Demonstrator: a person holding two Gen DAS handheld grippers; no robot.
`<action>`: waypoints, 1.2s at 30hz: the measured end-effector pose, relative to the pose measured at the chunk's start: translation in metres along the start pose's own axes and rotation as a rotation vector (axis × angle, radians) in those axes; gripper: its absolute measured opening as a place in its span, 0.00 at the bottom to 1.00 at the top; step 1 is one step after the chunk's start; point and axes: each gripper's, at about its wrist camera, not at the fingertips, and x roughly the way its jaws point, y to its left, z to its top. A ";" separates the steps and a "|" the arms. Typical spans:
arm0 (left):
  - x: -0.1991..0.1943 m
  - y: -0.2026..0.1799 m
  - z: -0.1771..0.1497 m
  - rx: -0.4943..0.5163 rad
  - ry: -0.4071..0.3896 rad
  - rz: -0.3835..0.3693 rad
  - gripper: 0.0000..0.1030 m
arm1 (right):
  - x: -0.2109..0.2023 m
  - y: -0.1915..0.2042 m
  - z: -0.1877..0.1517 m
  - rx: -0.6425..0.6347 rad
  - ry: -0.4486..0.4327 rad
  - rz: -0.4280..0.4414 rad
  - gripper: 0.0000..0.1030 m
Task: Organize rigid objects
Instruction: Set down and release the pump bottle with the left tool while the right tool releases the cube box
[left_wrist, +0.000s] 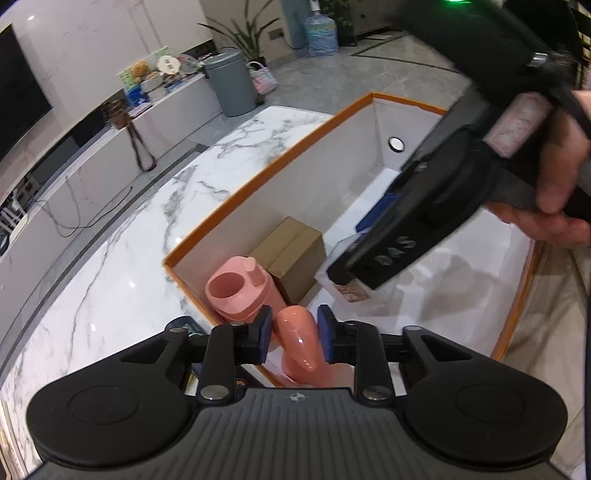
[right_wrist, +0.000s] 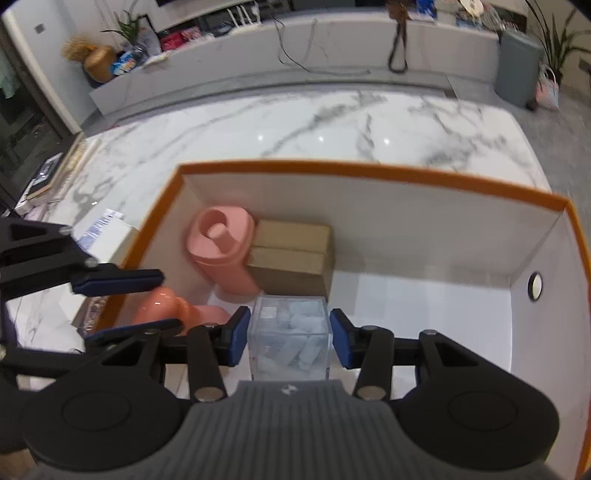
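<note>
Inside the orange-rimmed box (right_wrist: 369, 170) on the marble table (right_wrist: 295, 125), a pink bottle (right_wrist: 221, 251) stands in the far left corner with a brown carton (right_wrist: 291, 258) touching its right side. The left gripper (left_wrist: 294, 338) brackets a glossy salmon-pink object (left_wrist: 297, 341); the pads (left_wrist: 265, 334) sit just beside it with slim gaps, so a grip cannot be confirmed. The right gripper (right_wrist: 290, 338) straddles a clear cube case (right_wrist: 290, 339) holding pale blue pieces, its pads (right_wrist: 240, 338) slightly clear of the walls. Raised lettering "DAS" is readable on the right gripper body in the left wrist view. A grey bin (left_wrist: 229, 83) and a water jug (left_wrist: 320, 35) stand beyond the table.
</note>
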 end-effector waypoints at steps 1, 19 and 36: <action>0.001 0.000 0.000 0.005 -0.002 0.005 0.27 | 0.004 -0.001 0.001 0.006 0.005 -0.005 0.45; 0.015 0.012 0.006 0.026 -0.040 0.098 0.23 | 0.012 -0.010 0.005 0.126 0.037 0.092 0.48; -0.019 0.026 0.011 -0.124 -0.104 0.050 0.40 | 0.017 -0.006 -0.003 0.067 0.061 0.107 0.30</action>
